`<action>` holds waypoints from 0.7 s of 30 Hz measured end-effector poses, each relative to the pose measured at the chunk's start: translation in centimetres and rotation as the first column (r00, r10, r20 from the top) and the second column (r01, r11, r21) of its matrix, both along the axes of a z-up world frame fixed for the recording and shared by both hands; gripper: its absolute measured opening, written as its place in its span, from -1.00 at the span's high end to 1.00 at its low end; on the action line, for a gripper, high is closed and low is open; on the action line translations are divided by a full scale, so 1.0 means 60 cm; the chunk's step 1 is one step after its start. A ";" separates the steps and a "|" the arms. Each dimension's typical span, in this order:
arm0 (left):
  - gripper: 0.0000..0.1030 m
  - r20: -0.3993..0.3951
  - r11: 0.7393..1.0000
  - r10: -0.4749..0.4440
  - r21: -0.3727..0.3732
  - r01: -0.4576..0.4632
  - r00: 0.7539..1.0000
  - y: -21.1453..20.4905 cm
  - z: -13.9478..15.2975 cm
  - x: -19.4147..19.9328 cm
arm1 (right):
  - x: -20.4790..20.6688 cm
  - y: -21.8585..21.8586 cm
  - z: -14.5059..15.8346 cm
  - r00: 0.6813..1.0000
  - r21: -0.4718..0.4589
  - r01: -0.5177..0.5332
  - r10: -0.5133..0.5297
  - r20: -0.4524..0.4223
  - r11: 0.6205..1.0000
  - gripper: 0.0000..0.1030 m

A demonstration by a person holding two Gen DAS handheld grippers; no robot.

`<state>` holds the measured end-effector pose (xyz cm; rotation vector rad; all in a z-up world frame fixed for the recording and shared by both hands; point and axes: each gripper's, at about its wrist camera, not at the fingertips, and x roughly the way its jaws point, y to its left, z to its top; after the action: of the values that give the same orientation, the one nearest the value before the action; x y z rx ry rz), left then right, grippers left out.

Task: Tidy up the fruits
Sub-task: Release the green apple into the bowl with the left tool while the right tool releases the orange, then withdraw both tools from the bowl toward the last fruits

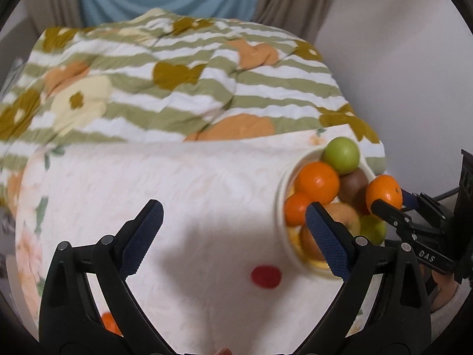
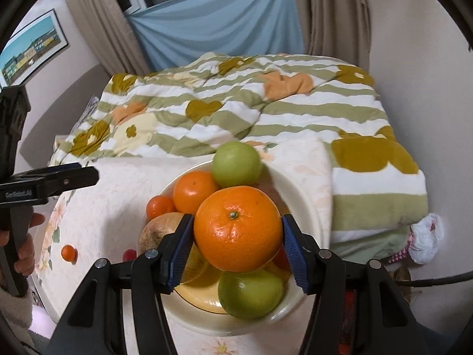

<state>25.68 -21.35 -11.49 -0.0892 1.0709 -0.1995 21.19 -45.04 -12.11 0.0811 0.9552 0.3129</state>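
Observation:
My right gripper (image 2: 238, 238) is shut on a large orange (image 2: 238, 227) and holds it just above a cream bowl (image 2: 307, 204). The bowl holds two green apples (image 2: 236, 164), smaller oranges (image 2: 193, 190) and a brownish fruit (image 2: 159, 230). In the left wrist view the bowl (image 1: 282, 207) sits at the right, with the held orange (image 1: 384, 192) over it in the right gripper (image 1: 387, 204). My left gripper (image 1: 233, 236) is open and empty above the white cloth. A small red fruit (image 1: 266, 276) lies on the cloth between its fingers. A small orange fruit (image 2: 68, 253) lies further left.
The white floral cloth (image 1: 177, 183) covers the table. A green-striped flowered blanket (image 2: 266, 112) is heaped behind it. Curtains and a blue sheet (image 2: 218, 26) hang at the back. A white bag (image 2: 427, 236) lies at the right by the wall.

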 end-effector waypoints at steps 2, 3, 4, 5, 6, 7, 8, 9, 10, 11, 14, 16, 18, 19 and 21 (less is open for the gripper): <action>-1.00 -0.009 1.000 0.023 0.001 -0.023 1.000 0.014 -0.006 -0.013 | 0.001 0.005 -0.005 1.000 -0.002 0.004 -0.004 0.002 1.000 -0.07; -1.00 -0.011 0.999 0.033 0.002 -0.033 0.999 0.019 -0.008 -0.019 | 0.002 0.006 -0.008 1.000 0.003 0.005 -0.005 0.003 1.000 -0.07; -1.00 -0.014 0.999 0.043 0.003 -0.043 0.999 0.026 -0.010 -0.026 | 0.002 0.007 -0.010 1.000 0.011 0.004 -0.004 0.003 1.000 -0.07; -1.00 -0.017 0.999 0.051 0.002 -0.051 0.999 0.030 -0.011 -0.032 | 0.002 0.008 -0.011 1.000 0.015 0.004 -0.004 0.003 1.000 -0.07; -1.00 -0.020 0.998 0.057 0.002 -0.057 0.998 0.033 -0.012 -0.037 | 0.001 0.008 -0.012 1.000 0.019 0.007 -0.007 0.007 1.000 -0.10; -1.00 -0.024 0.998 0.064 0.001 -0.064 0.998 0.037 -0.013 -0.042 | -0.002 0.006 -0.010 1.000 0.028 0.014 -0.015 0.026 1.000 -0.14; -1.00 -0.027 0.998 0.068 0.001 -0.068 0.997 0.038 -0.012 -0.045 | -0.004 0.005 -0.006 0.999 0.035 0.019 -0.020 0.041 0.999 -0.39; -1.00 -0.031 0.997 0.072 -0.001 -0.072 0.997 0.040 -0.012 -0.050 | -0.004 0.004 -0.003 0.998 0.042 0.019 -0.022 0.053 0.999 -0.69; -1.00 -0.033 0.997 0.076 -0.004 -0.076 0.997 0.043 -0.010 -0.054 | -0.005 0.004 0.001 0.998 0.046 0.021 -0.023 0.064 0.999 -0.80; -1.00 -0.033 0.997 0.079 -0.007 -0.079 0.996 0.044 -0.008 -0.058 | -0.005 0.004 0.003 0.997 0.045 0.023 -0.027 0.071 0.999 -0.89; -1.00 -0.028 0.996 0.083 -0.012 -0.083 0.996 0.049 0.003 -0.073 | -0.011 0.004 0.012 0.995 0.026 0.035 -0.037 0.097 0.999 -0.99; -1.00 -0.024 0.997 0.082 -0.009 -0.083 0.996 0.050 0.011 -0.079 | -0.017 0.004 0.017 0.994 0.013 0.042 -0.043 0.103 0.999 -0.99; -1.00 -0.016 0.997 0.083 -0.005 -0.083 0.996 0.053 0.022 -0.091 | -0.020 0.004 0.021 0.994 0.010 0.049 -0.050 0.102 0.999 -0.99; -1.00 -0.009 0.996 0.084 -0.005 -0.084 0.996 0.056 0.029 -0.098 | -0.022 0.004 0.023 0.993 0.008 0.053 -0.053 0.101 0.999 -0.99; -1.00 0.012 0.996 0.086 -0.009 -0.085 0.996 0.064 0.044 -0.111 | -0.031 0.005 0.038 0.992 0.001 0.063 -0.062 0.112 0.998 -0.99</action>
<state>19.00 -17.49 -8.83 -0.1408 1.0522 -0.1270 19.33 -44.72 -9.85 0.0900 0.8404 0.2559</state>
